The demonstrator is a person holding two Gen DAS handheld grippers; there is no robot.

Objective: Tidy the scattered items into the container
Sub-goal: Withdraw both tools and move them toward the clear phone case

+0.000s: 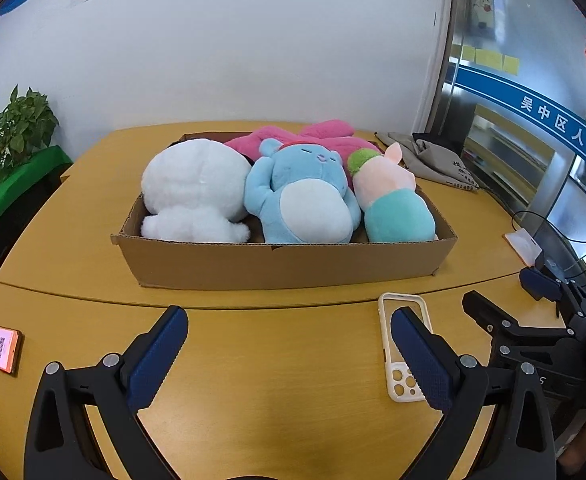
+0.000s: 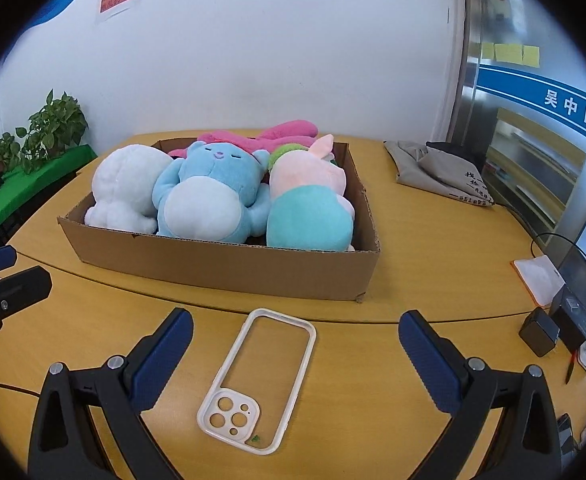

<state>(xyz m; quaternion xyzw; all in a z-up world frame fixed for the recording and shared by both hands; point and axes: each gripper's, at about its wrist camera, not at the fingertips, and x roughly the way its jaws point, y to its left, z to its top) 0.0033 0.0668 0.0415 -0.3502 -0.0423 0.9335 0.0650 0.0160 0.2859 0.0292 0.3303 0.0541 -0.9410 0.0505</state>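
Yellow desk [image 2: 433, 248] holds the cardboard box [image 2: 229, 268], already packed with soft toys [image 2: 209, 196]. Just in front of the box lies a phone case [image 2: 253, 380]. Both my right hand-held gripper [image 2: 295, 334] and left hand-held gripper [image 1: 289, 332] gape wide, holding nothing, ready to grab it
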